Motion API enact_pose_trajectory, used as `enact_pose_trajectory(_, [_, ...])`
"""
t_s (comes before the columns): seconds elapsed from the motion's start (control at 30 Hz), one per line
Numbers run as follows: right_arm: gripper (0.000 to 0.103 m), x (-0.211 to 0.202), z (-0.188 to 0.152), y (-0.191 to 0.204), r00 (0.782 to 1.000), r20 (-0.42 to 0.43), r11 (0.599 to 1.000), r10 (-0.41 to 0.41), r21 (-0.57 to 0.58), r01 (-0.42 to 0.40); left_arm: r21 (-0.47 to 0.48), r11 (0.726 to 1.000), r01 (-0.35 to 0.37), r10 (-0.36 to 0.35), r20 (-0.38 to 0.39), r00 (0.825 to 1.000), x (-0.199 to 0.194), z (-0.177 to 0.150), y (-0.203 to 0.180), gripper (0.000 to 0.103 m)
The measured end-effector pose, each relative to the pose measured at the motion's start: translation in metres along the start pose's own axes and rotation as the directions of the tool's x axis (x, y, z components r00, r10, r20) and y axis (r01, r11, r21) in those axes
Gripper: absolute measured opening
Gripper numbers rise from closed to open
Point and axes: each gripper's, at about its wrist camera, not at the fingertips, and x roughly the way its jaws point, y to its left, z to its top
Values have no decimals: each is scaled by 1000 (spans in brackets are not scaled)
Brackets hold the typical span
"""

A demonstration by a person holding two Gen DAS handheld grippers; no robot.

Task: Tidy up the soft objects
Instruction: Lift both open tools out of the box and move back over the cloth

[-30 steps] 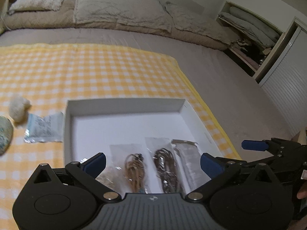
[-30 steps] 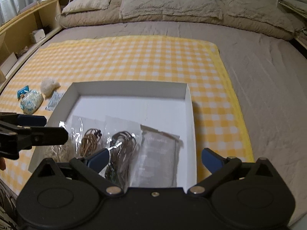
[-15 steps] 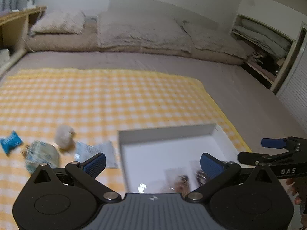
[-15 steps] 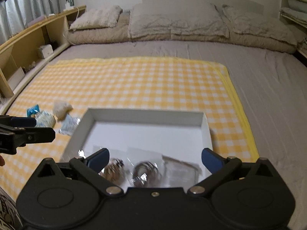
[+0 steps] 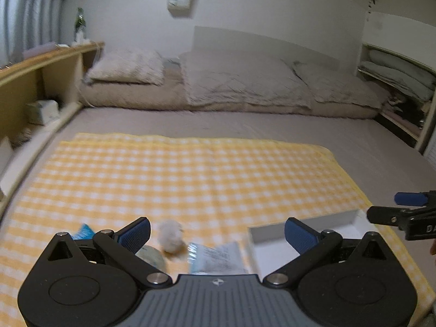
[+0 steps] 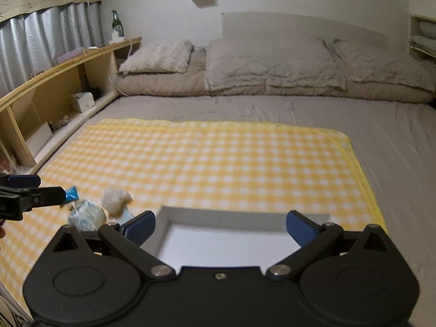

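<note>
Tools, left and right, hover wide apart and empty near the white box; fluffy ball lies just left of it.

A grey-sheeted bed carries a yellow checked cloth — on the cloth lie a white box, a fluffy white ball, a patterned pouch, a clear packet and a blue wrapper
</note>
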Motion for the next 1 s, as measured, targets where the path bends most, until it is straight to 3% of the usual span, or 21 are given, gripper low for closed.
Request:
enact_pose_trajectory(0.53, [103, 46, 35, 80, 996, 55, 998, 66, -28, -64, -34, 988, -151, 153, 62, 986, 6, 13, 82, 103])
enact_pose_trajectory(0.7, [103, 63, 39, 94, 996, 24, 997, 82, -6, -82, 34, 992, -117, 115, 53, 992, 19, 9, 88, 103])
enact_pose_trajectory(0.87, [103, 80, 39, 100, 990, -53, 989, 129, 78, -124, 112, 991, -79, 82, -17, 997, 44, -4, 83, 103])
enact_pose_trajectory(1.0, [92, 95, 34, 107, 978, -128, 980, 167, 131, -151, 138, 989, -62, 75, -91, 993, 69, -16, 83, 103])
